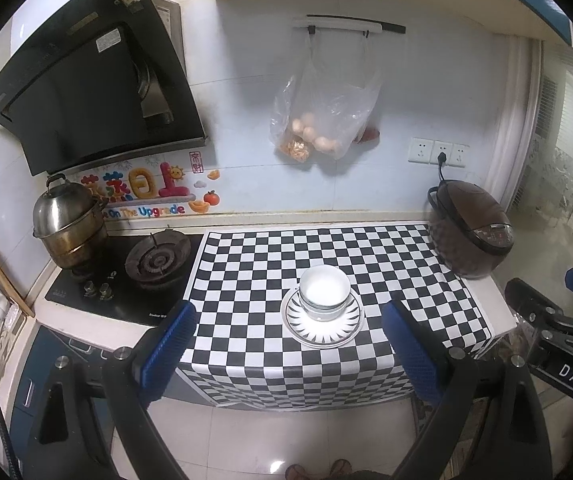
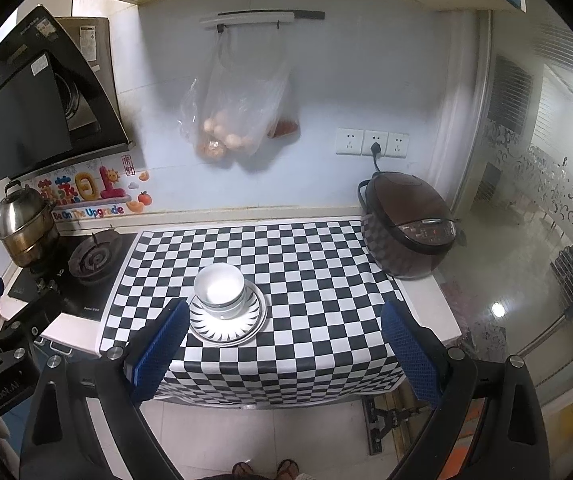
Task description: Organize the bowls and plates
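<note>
White bowls (image 1: pixel 324 292) with dark rim bands sit nested on a stack of white plates (image 1: pixel 322 326) with black ray patterns, on the checkered cloth (image 1: pixel 270 264). My left gripper (image 1: pixel 290 344) is open and empty, held back from the counter's front edge, in line with the stack. In the right wrist view the bowls (image 2: pixel 220 290) and plates (image 2: pixel 228 324) lie ahead to the left. My right gripper (image 2: pixel 284 344) is open and empty, also back from the counter. Each gripper shows at the edge of the other's view.
A brown rice cooker (image 1: pixel 470 230) stands at the cloth's back right, plugged into the wall. A gas hob (image 1: pixel 126 280) with a steel steamer pot (image 1: pixel 68 226) lies left under a black hood (image 1: pixel 86 96). A plastic bag of food (image 1: pixel 322 120) hangs on the wall.
</note>
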